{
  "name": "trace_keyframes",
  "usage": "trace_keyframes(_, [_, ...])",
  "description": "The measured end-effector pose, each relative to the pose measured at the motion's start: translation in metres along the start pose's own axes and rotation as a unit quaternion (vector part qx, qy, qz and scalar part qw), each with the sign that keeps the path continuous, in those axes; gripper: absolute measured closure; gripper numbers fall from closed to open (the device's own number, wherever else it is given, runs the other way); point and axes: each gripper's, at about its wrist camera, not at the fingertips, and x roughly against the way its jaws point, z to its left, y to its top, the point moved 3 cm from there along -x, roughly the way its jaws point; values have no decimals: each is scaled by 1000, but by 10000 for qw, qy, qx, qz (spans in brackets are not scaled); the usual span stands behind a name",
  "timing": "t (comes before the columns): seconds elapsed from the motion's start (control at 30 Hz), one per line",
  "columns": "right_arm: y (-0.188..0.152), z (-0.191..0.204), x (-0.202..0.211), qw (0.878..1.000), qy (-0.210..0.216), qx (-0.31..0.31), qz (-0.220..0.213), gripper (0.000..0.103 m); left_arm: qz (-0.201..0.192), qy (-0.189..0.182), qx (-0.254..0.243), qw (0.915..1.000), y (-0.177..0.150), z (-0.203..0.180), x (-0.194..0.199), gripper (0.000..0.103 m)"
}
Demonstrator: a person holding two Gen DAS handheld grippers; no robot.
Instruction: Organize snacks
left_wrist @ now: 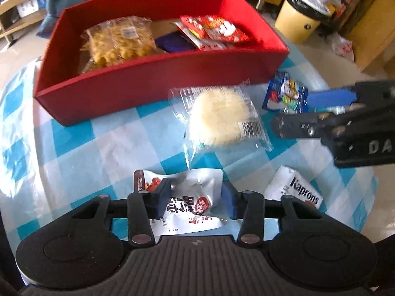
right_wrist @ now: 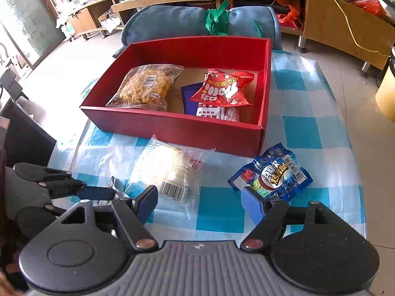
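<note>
The left gripper (left_wrist: 195,198) is clamped on the silver snack pouch (left_wrist: 190,192), well in front of the red box (left_wrist: 153,83). Lift straight, clear the near wall, then release inside. The right gripper (right_wrist: 200,202) stands apart, empty, near the blue packet (right_wrist: 271,172).

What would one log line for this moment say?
left tongs: shut on silver packet | right tongs: open, empty | red box: holds three snacks
</note>
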Motion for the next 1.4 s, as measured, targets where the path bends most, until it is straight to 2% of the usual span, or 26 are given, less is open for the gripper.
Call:
trace_keyframes(0.07, [0, 0, -1, 10000, -2, 4, 15, 33, 44, -49, 28, 10000, 0, 3, 0, 50])
trace_keyframes(0.13, [-1, 0, -1, 10000, 1, 13, 34, 33, 126, 29, 69, 9999, -1, 7, -4, 38])
trace_keyframes(0.23, [0, 1, 0, 10000, 31, 17, 33, 33, 220, 102, -158, 9996, -1, 7, -5, 24])
trace_keyframes(0.5, [-1, 5, -3, 9997, 117, 157, 142, 31, 272, 37, -470, 9985, -10, 10, 14, 20])
trace_keyframes(0.6, [-7, 7, -6, 9994, 150, 224, 224, 30, 132, 188, -1009, 9946, -12, 3, 17, 21])
trace_keyframes(0.63, [-9, 8, -5, 9993, 153, 226, 240, 30, 124, 232, -1270, 9916, -11, -2, 16, 21])
trace_keyframes(0.7, [-13, 7, -4, 9993, 135, 213, 267, 30, 182, 314, -1994, 9792, -8, -17, 10, 21])
trace_keyframes(0.8, [-18, 5, -4, 9990, 210, 175, 355, 30, 356, 235, -3050, 9514, -15, -33, 6, 20])
trace_keyframes(0.93, [-11, 6, -9, 9973, 393, 306, 546, 30, 806, 148, -3882, 9179, -30, -37, -13, 19])
trace_keyframes(1.0, [-2, 12, -10, 9953, 493, 593, 590, 30, 927, 207, -4132, 9057, -32, -37, -26, 16])
trace_keyframes(1.03, [0, 16, -12, 9930, 533, 807, 675, 30, 910, 172, -4171, 9041, -30, -36, -28, 13])
trace_keyframes(1.1, [-2, 22, -19, 9869, 441, 1225, 955, 30, 852, 11, -4107, 9078, -21, -34, -29, 15])
trace_keyframes(1.2, [-18, 22, -26, 9826, 353, 1337, 1242, 30, 901, -174, -4082, 9083, -12, -29, -33, 15])
trace_keyframes(1.37, [-59, 18, -36, 9795, 474, 1046, 1656, 29, 905, -244, -4429, 8916, -12, -32, -35, 12])
trace_keyframes(1.4, [-67, 19, -38, 9791, 475, 1019, 1697, 27, 924, -252, -4503, 8877, -12, -33, -36, 13])
